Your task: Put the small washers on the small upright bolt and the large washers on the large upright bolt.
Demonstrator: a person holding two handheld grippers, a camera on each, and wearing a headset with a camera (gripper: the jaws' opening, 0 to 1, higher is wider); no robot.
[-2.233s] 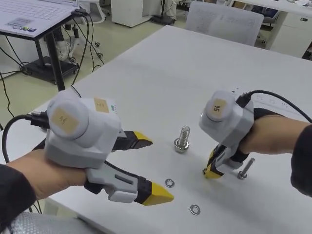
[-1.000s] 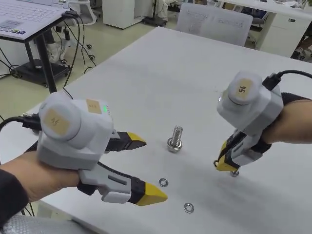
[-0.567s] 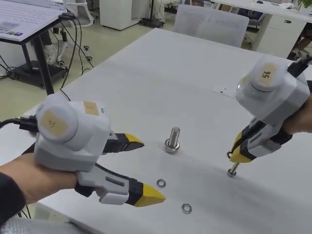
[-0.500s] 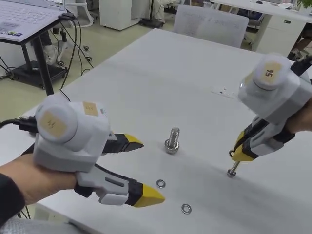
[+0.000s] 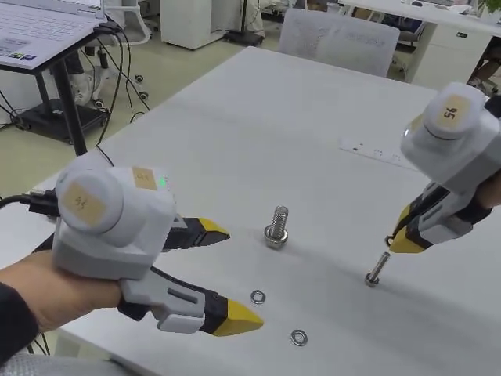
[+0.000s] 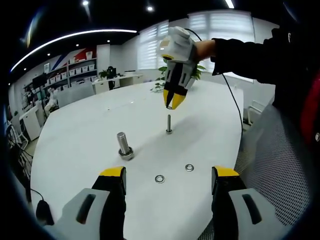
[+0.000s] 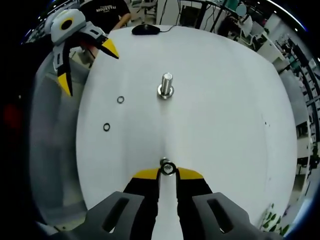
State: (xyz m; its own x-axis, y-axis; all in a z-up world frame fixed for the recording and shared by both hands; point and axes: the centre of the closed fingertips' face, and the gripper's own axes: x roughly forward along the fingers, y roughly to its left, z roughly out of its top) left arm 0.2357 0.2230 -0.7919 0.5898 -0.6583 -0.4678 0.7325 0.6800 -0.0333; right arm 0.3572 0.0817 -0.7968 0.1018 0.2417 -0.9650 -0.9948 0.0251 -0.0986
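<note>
Hovering over the white worktop (image 5: 313, 117), the left tongs (image 5: 239, 274) were held wide open and empty. The right tongs (image 5: 403, 244) were barely parted, with nothing gripped. The large bolt (image 5: 275, 227) was stood upright between them. The small bolt (image 5: 376, 269) was stood just beneath the right tongs, untouched, its shaft pointing up at their tips.

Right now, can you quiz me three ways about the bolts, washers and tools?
1. Where is the small bolt? A) on the table, below the right tool B) in the left tool C) on the laptop.
2. How many loose washers? A) none B) two C) five.
3. The left tool is: A) shut on a washer B) shut on the big bolt C) open, empty.
Answers: 1A, it stands under that tool's tip; 2B, one lies off the left tool's tip, a second washer nearer the table edge; 3C, its yellow tips stand far apart.
</note>
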